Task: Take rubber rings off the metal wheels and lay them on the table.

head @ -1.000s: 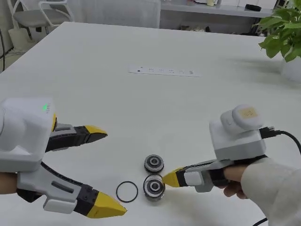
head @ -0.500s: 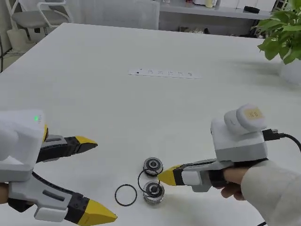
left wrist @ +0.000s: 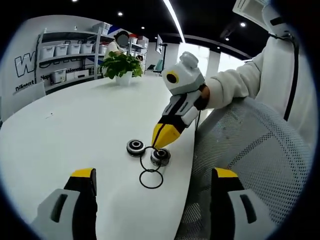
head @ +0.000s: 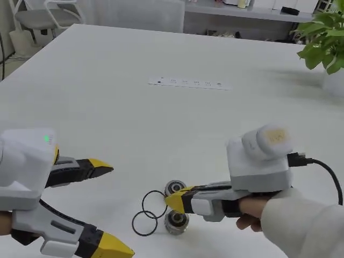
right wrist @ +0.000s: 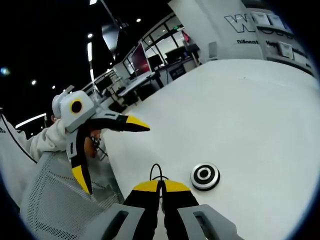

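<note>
nearest me, my left gripper [head: 110, 208] hangs with its jaws spread wide, holding nothing. just beyond it, one rubber ring [head: 144, 223] lies flat on the table [head: 107, 80], left of the near wheel [head: 176, 221]. my right gripper [head: 169, 200] is pinched tight on a second ring [head: 153, 201], just left of the far wheel [head: 174, 188].

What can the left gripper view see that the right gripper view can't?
Left gripper view: a potted plant, a loose ring flat on the table, and a second wheel by the right gripper's tip. Right gripper view: the left gripper, jaws wide open, and office desks behind. Both: the white table, one wheel, and the pinched ring in the right gripper's shut jaws.
</note>
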Available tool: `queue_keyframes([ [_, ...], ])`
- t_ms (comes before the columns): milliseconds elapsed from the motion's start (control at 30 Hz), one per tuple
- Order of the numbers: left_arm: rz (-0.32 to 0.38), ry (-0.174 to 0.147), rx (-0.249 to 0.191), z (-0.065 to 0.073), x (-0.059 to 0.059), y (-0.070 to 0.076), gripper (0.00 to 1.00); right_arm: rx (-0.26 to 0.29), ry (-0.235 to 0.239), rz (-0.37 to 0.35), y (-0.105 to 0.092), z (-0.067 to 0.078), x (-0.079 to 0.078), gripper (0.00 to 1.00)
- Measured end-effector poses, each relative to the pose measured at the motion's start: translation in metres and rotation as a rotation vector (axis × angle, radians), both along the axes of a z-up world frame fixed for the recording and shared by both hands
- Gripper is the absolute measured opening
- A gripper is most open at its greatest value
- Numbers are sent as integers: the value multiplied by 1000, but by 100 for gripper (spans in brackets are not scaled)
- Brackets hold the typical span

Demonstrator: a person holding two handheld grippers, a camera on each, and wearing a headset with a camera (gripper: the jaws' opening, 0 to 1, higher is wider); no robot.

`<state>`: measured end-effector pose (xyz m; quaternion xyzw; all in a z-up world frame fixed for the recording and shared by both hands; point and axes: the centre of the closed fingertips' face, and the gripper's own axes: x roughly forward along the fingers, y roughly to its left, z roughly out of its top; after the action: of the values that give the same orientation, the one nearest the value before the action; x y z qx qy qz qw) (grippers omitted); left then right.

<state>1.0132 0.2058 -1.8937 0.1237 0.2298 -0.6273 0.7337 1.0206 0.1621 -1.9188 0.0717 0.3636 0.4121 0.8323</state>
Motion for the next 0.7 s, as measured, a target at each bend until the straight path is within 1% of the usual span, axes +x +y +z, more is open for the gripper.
queue_keyframes([
  [67,-7,3,5,-1,-2,0,93,-24,-13,20,4,-4,-2,0],
  [167,-13,4,8,-2,-3,-1,93,-30,-18,26,8,-7,-2,0],
  [200,-11,5,7,-2,-2,-1,93,-37,-14,43,10,-9,-4,0],
  [267,-11,7,6,-2,-2,-1,92,-63,-29,69,10,-13,-6,0],
  [333,-16,10,9,-3,-3,-1,92,-78,-34,68,9,-16,-6,0],
  [533,-26,14,16,-4,-5,-1,92,-103,-55,62,6,-19,-2,0],
  [700,-27,14,20,-5,-6,-1,91,-135,-103,77,5,-20,2,0],
])
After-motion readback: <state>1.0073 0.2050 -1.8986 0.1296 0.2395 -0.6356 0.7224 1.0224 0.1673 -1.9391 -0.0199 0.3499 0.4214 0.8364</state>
